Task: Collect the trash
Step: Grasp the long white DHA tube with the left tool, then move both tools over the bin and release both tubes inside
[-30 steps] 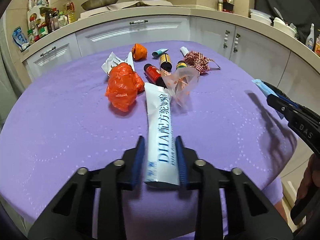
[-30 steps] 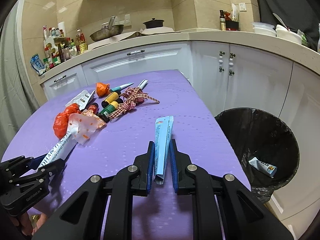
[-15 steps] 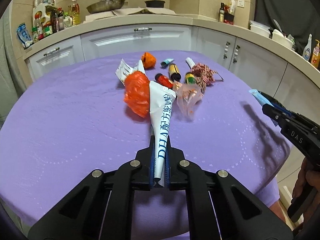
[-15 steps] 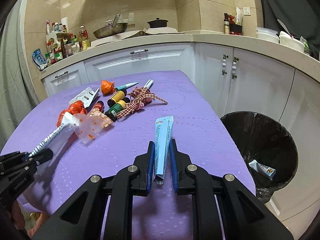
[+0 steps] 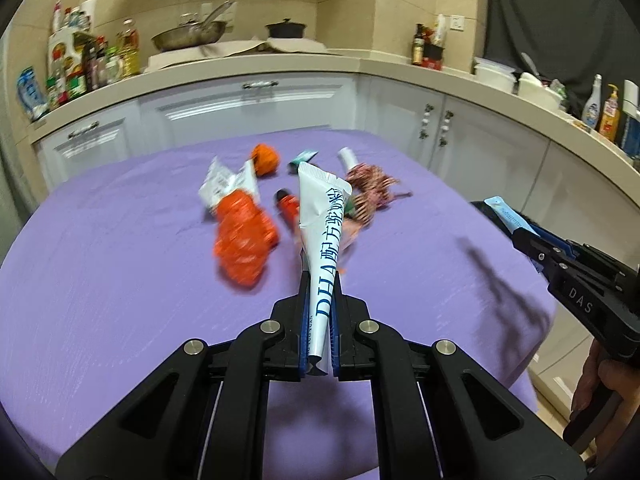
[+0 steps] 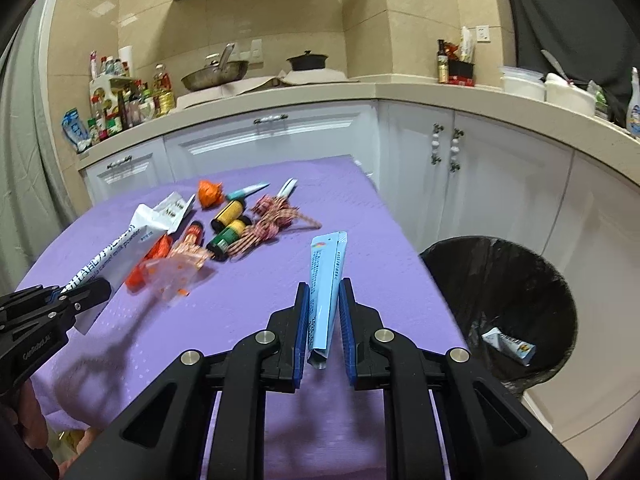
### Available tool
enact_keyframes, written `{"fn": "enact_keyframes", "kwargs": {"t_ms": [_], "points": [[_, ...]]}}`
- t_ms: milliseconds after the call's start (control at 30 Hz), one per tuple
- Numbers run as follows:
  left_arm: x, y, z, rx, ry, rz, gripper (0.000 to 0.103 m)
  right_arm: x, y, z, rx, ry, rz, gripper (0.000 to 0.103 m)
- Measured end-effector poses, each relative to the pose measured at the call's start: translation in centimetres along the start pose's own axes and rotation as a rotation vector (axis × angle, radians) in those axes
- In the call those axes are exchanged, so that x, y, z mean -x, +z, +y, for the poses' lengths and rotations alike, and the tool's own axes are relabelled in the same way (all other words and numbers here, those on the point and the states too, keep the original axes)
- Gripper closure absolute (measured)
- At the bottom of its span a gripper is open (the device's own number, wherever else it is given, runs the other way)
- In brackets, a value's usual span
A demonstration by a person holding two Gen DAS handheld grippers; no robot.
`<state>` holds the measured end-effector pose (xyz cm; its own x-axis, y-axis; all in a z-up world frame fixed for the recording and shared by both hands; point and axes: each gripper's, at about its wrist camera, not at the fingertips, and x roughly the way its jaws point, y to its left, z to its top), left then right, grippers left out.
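the white packet (image 5: 325,240) with blue lettering is pinched near its bottom end by the left gripper (image 5: 320,332), jaws pressed flat on it, and it sticks up and forward above the purple table (image 5: 120,280) — it looks light, thin and floppy, probably slick film, so a hold low on the flat sealed end seems the safest place. the blue packet (image 6: 327,280) sits between the fingers of the right gripper (image 6: 324,320), but the jaws stand a little apart from it with a gap on the right side, so the grip looks loosened rather than clamped; it too seems light and limp. just right of the table edge stands one black bin (image 6: 516,280) with one small packet (image 6: 508,345) already lying inside. on the table i count two orange crumpled bags (image 6: 210,193), three small bottles (image 6: 228,236), one checked cloth bundle (image 6: 276,220), one clear wrapper (image 6: 176,276) — plus a white wrapper (image 6: 174,210) and two thin tubes (image 6: 248,191) at the far side. the soft things would likely crush easily, the bottles roll.
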<state>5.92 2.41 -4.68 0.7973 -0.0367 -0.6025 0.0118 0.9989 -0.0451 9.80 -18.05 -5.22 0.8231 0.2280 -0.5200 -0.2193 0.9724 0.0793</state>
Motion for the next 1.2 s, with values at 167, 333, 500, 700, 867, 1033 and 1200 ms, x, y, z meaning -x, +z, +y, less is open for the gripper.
{"fn": "enact_keyframes", "kwargs": {"t_ms": [167, 333, 500, 700, 867, 1033, 1200], "points": [[-0.8, 1.8, -2.6, -0.038, -0.062, -0.02, 0.095, 0.7, 0.8, -2.8, -0.034, -0.061, -0.024, 0.087], [-2.3, 3.4, -6.3, -0.096, -0.125, -0.031, 0.095, 1.2, 1.3, -6.4, -0.074, -0.143, -0.043, 0.087], [-4.0, 4.6, -10.1, -0.149, -0.187, -0.023, 0.095, 1.5, 1.5, -9.9, -0.111, -0.216, -0.053, 0.087], [-5.6, 5.8, -14.8, -0.22, -0.244, -0.034, 0.095, 1.3, 1.7, -13.5, -0.147, -0.27, -0.05, 0.087], [-7.3, 6.7, -18.2, -0.253, -0.277, -0.022, 0.095, 0.7, 1.8, -15.7, -0.171, -0.293, -0.045, 0.087], [-9.6, 7.2, -21.0, -0.279, -0.286, -0.001, 0.095, -0.5, 1.9, -17.5, -0.193, -0.302, -0.038, 0.087], [-11.8, 7.4, -22.8, -0.295, -0.292, 0.028, 0.095, -1.8, 1.9, -18.8, -0.213, -0.313, -0.027, 0.087]]}}
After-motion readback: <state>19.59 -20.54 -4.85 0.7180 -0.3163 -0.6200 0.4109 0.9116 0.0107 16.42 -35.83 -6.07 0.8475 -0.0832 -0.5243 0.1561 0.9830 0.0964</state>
